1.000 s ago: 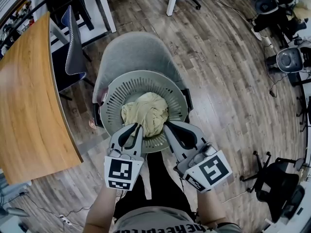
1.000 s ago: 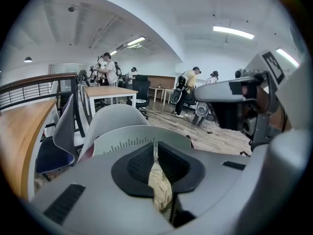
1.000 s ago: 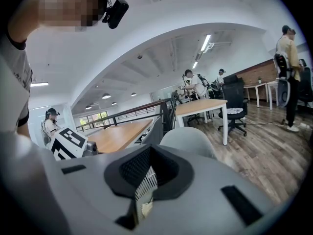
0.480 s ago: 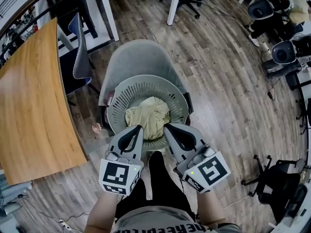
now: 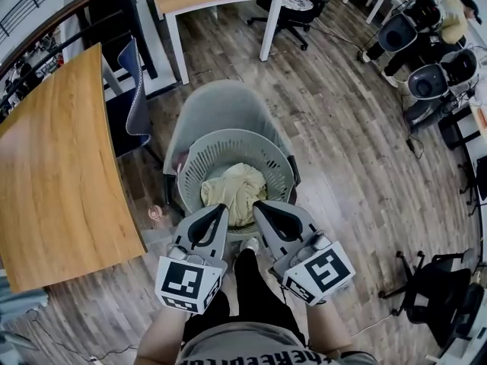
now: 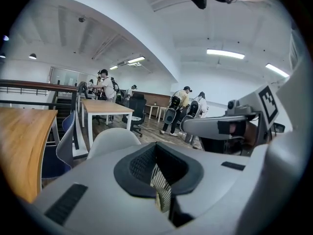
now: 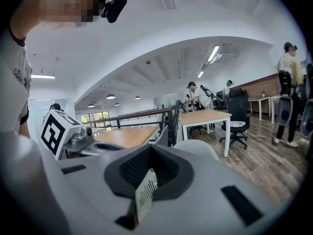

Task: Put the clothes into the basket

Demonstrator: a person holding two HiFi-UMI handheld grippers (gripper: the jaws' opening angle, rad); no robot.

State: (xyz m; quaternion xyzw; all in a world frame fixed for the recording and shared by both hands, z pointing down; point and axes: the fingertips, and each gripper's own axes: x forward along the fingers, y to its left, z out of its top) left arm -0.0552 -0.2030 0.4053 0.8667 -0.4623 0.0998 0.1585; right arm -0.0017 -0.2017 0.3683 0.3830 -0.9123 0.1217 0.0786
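Pulling back from the basket point(image 5: 228, 137), my left hand-held gripper point(image 5: 219, 210) and right hand-held gripper point(image 5: 259, 206) are clenched empty at its near rim; the clothes point(image 5: 236, 188) lie inside, task likely done

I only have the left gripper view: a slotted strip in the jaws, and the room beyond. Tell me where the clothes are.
Observer: In the head view, a beige garment lies bunched inside the round basket.
Operator: Say what the basket stands on.
Observer: It sits on the seat of a grey chair.
Operator: Report the right gripper.
Observer: The right gripper is shut on the basket's near rim. The left gripper is beside it, pinching the same rim.
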